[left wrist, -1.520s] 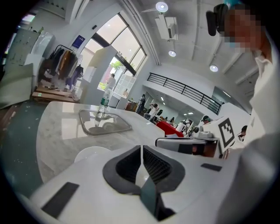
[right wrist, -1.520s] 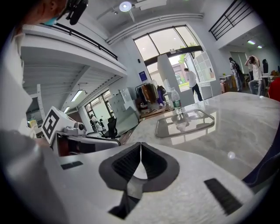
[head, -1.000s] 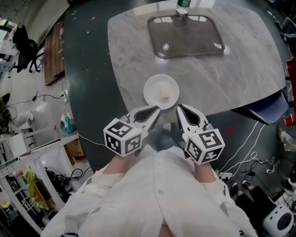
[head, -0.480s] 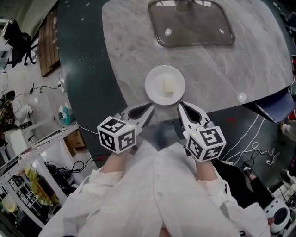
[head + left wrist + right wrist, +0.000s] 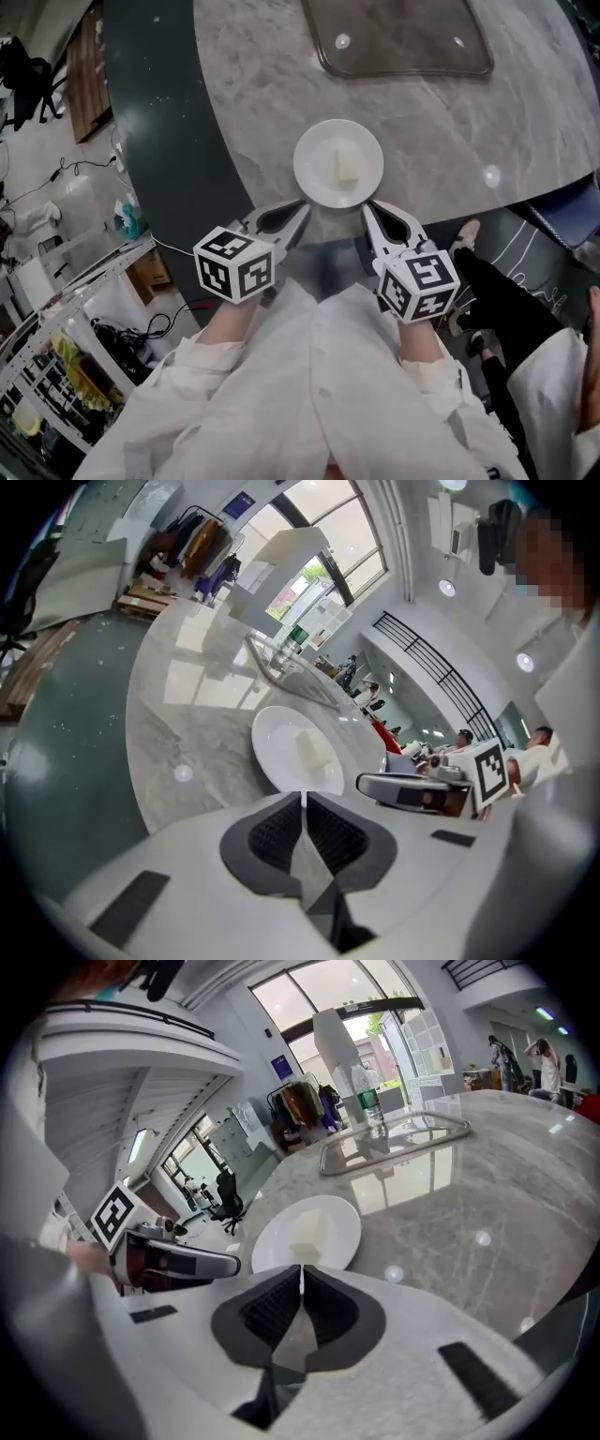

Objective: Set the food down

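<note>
A white plate (image 5: 313, 150) sits near the front edge of the round marble table (image 5: 244, 103), with a pale block of food (image 5: 348, 167) lying on it. Both grippers hover just short of the plate's near rim, low over the table edge. My left gripper (image 5: 298, 212) is shut and empty, at the plate's near left. My right gripper (image 5: 371, 208) is shut and empty, at its near right. In the left gripper view the plate (image 5: 270, 747) and the food (image 5: 314, 750) lie just beyond the closed jaws (image 5: 302, 799). The right gripper view shows the plate (image 5: 343, 1218) and food (image 5: 307, 1234) ahead of its closed jaws (image 5: 300, 1273).
A clear rectangular tray (image 5: 403, 42) lies farther back on the table, with a water bottle (image 5: 368, 1091) behind it. Dark floor borders the table on the left. At the right are a blue chair (image 5: 574, 208) and another person's leg (image 5: 497, 281).
The view has shifted forward, so the plate now sits closer to both grippers' tips. Both grippers stay shut. Another person's leg has come into view at the right.
</note>
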The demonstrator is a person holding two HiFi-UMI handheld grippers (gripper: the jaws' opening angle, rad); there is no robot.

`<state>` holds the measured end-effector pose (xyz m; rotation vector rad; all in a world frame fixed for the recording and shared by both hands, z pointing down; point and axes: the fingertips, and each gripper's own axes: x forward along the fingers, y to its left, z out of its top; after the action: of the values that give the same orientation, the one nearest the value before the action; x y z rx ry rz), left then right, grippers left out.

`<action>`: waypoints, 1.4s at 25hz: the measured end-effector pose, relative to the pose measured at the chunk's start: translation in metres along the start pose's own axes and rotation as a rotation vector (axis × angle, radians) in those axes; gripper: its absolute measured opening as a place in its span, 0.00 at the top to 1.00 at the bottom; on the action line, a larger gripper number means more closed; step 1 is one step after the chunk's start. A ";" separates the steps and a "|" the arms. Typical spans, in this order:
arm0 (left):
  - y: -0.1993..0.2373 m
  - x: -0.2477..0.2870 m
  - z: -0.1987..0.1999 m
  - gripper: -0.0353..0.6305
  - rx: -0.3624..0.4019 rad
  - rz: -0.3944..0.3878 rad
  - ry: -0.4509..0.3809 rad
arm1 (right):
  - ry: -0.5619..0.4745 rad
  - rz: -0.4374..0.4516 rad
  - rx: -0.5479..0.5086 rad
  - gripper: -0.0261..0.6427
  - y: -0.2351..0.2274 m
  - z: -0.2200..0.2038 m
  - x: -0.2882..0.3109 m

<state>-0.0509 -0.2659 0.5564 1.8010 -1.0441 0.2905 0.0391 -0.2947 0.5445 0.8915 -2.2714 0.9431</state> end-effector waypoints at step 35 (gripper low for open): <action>0.027 0.012 0.012 0.79 -0.155 0.063 -0.001 | 0.035 -0.026 0.233 0.82 -0.021 -0.012 0.019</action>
<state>-0.0680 -0.2861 0.5749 1.6324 -1.0949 0.2405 0.0449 -0.3042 0.5738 0.9912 -2.1447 1.2203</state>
